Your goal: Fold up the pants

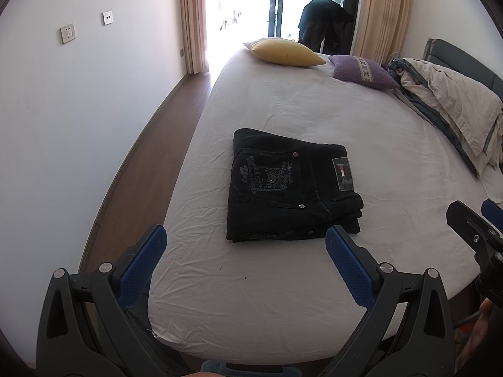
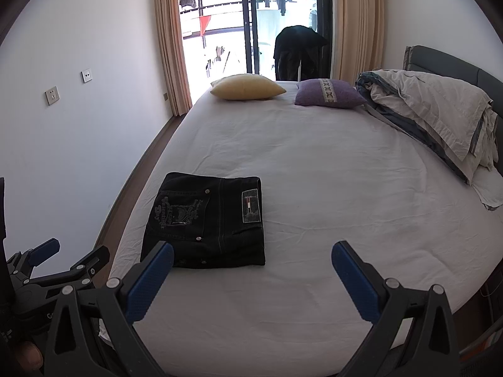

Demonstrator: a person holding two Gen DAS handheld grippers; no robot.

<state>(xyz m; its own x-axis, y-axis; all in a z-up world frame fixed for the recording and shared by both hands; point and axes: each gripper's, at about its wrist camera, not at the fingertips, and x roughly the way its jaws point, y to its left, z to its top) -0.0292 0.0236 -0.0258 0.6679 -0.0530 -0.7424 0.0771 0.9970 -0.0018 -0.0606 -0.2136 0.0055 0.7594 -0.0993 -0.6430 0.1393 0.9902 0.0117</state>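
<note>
I hold my left tool (image 1: 245, 245) low over the near edge of the bed (image 1: 283, 298), its two blue-padded fingers (image 1: 143, 264) spread wide apart with nothing between them. It points forward and slightly downward along the mattress, toward the pants (image 1: 292, 188), and it touches neither the sheet nor the cloth. My right tool (image 2: 251, 262) sits in much the same pose beside it: level with the near edge of the bed, fingers (image 2: 355, 282) splayed wide, gripping nothing, aimed across the white sheet. In the right wrist view the left tool (image 2: 67, 256) shows at the lower left, off the side of the bed above the floor strip; in the left wrist view a part of the right tool (image 1: 474, 235) juts in at the far right edge.

The pants (image 2: 206, 223) are black jeans, folded into a compact, roughly square stack that lies flat on the sheet toward the left side of the bed, nearer my end than the far end. The top face shows a back pocket with pale embroidered lettering and a small rectangular brand patch. The stacked layers are visible at the near edge. From the right wrist view the stack lies just beyond the left finger of the right tool, apart from it.

Further up the bed lie a yellow pillow (image 2: 246, 89) and a purple cushion (image 2: 328, 92), side by side, and a crumpled duvet (image 2: 433, 110) is heaped against the headboard on the right.
</note>
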